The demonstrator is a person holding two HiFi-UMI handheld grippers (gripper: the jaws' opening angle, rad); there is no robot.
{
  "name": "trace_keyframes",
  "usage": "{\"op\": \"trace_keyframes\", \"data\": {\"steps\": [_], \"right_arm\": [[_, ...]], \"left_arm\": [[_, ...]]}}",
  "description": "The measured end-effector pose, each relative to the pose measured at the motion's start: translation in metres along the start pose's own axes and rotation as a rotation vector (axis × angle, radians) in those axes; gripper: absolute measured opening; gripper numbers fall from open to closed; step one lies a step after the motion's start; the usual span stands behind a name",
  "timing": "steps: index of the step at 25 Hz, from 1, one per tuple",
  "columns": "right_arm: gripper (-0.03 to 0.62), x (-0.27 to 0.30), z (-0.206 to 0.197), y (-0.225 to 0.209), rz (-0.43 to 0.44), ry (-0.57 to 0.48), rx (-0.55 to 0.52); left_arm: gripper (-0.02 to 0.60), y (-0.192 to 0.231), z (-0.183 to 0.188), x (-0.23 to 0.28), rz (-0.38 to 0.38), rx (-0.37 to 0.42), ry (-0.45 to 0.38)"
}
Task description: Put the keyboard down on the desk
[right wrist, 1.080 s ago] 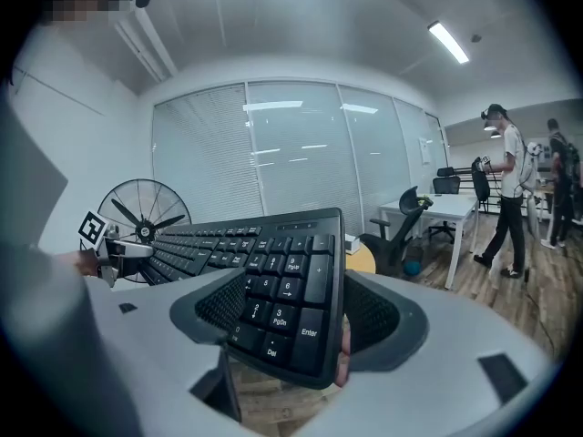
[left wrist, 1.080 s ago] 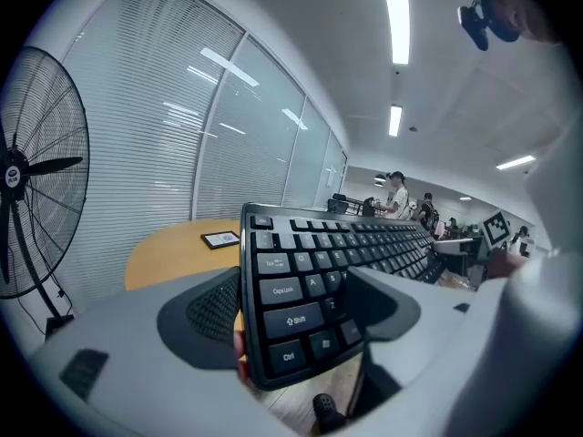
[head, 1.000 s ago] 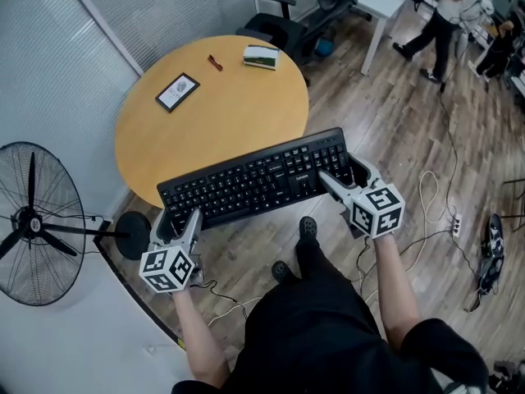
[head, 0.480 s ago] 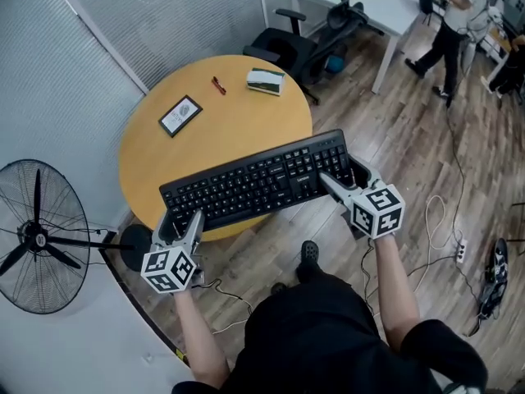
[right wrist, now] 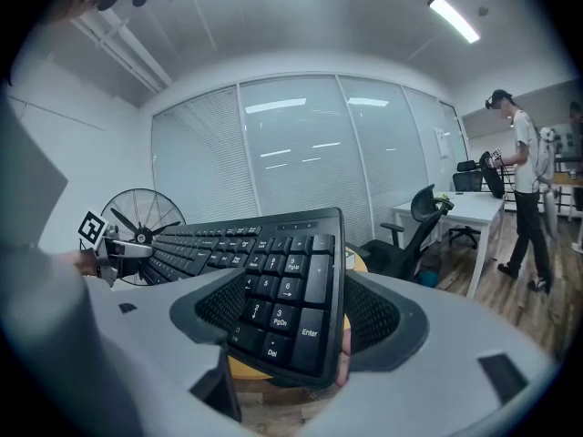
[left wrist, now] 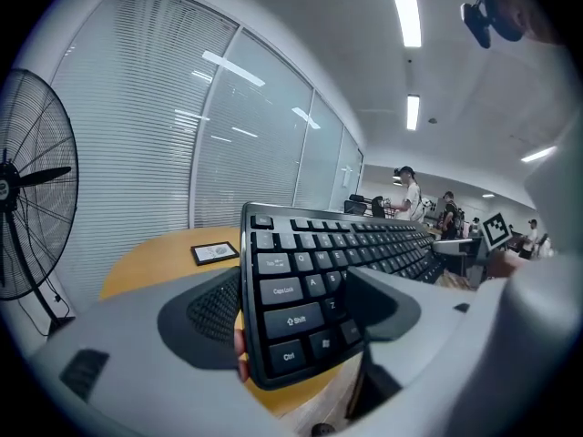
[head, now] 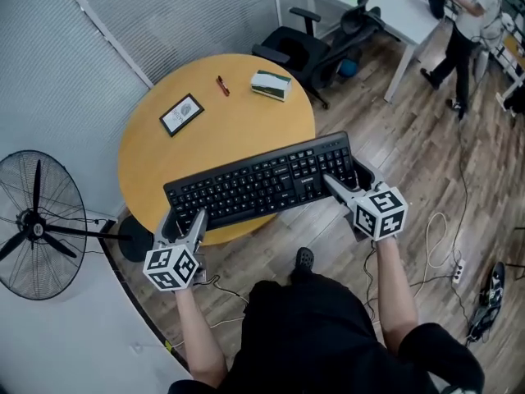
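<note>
Head view: black full-size keyboard [head: 262,183] at mid-frame, overlapping the near rim of the round yellow wooden desk [head: 209,125].
Left gripper view: left gripper [left wrist: 296,312] clamped on the Ctrl/Shift end.
Right gripper view: right gripper [right wrist: 287,321] clamped on the numpad end.
Advice: move it further over the desk, lower both ends evenly, let go once it's flat.

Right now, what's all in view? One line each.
keyboard: 1, black, held over table's near edge
table: 1, yellow, round, centre
picture frame: 1, black, table's far left
pen: 1, red, table's far side
book: 1, green-white, table's far right
fan: 1, black, floor at left
office chair: 1, black, beyond table
desk: 1, white, top right
bystander: 1, light top, by desk
left tongs: 1, grey, shut on keyboard's left end
right tongs: 1, grey, shut on keyboard's right end
</note>
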State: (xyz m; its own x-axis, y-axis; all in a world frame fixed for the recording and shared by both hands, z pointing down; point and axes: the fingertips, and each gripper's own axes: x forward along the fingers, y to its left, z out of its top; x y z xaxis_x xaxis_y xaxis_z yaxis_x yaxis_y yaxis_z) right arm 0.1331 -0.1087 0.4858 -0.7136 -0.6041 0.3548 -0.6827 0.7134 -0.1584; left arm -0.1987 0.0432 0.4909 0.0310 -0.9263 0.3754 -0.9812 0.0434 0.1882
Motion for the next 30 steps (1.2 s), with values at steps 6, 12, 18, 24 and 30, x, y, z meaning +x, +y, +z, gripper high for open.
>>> {"op": "trace_keyframes", "data": {"steps": [6,12,18,24,30], "right_arm": [[0.345,0.01,-0.005,-0.004,0.032,0.025,0.009],[0.345,0.028,-0.022,0.002,0.058,0.067,0.018],[0.345,0.056,-0.021,-0.002,0.047,0.088,0.021],[0.344,0.094,0.004,-0.013,0.007,0.101,0.014],[0.345,0.133,0.019,-0.021,-0.044,0.11,0.028]], "left_arm": [[0.351,0.001,-0.005,0.0,0.03,-0.013,0.029],[0.351,0.014,-0.025,-0.001,0.061,-0.043,0.074],[0.353,0.033,-0.024,0.023,0.054,-0.052,0.087],[0.353,0.059,-0.002,0.069,0.014,-0.067,0.091],[0.353,0.089,0.018,0.116,-0.033,-0.06,0.098]]}}
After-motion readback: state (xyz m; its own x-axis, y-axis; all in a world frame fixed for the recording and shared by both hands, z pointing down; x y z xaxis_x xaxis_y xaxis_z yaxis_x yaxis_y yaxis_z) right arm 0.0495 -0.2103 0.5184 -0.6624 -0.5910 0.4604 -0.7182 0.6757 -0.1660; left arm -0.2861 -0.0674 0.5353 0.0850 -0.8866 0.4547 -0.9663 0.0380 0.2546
